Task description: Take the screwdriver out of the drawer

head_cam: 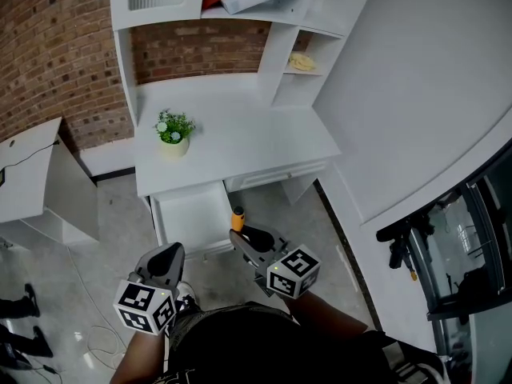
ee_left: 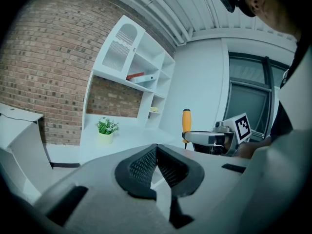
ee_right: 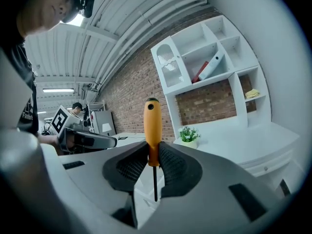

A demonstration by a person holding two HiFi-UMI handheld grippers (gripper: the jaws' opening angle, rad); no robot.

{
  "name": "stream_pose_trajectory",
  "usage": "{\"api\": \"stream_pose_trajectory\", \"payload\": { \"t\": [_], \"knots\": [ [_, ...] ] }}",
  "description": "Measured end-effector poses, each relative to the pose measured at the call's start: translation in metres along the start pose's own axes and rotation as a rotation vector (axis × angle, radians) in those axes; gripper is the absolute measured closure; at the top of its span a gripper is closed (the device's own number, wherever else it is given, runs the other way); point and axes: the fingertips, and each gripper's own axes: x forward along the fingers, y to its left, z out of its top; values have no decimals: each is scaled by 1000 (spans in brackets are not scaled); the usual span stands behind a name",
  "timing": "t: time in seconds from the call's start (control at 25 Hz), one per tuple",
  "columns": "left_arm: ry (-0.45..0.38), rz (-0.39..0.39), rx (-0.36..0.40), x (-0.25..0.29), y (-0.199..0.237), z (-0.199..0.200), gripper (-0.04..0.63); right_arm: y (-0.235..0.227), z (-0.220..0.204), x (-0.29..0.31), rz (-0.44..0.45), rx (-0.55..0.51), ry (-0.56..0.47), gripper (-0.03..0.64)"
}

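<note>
Red-brown brick wall (head_cam: pixel 48 46) is seen behind a white desk (head_cam: pixel 256 134), on which a white shelf unit (head_cam: pixel 280 46) is standing. Under the desk top, the left drawer (head_cam: pixel 188 214) is pulled out, and its white bottom is visible from the head view. The right gripper (ee_right: pixel 152 162) is held in front of this drawer, just at its right edge, and the left gripper (ee_left: pixel 157 162) is held nearer to the person, a little apart from it. The jaws of the right gripper are closed on the screwdriver (ee_right: pixel 151 130): the lower end of the orange handle is pressed between the black pads, the handle is pointing up and the thin dark shaft is hanging down below them. The jaws of the left gripper are brought together at their tips and nothing is held between them. A small potted plant (head_cam: pixel 174 132) is placed on the left part of the desk top, well apart from both grippers.
</note>
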Motion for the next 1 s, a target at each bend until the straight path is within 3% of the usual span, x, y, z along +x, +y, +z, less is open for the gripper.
{"api": "stream_pose_trajectory", "payload": {
  "t": [1.0],
  "knots": [
    [6, -16, 14, 12, 6, 9, 578, -9, -2, 9, -11, 25, 7, 543]
  ]
}}
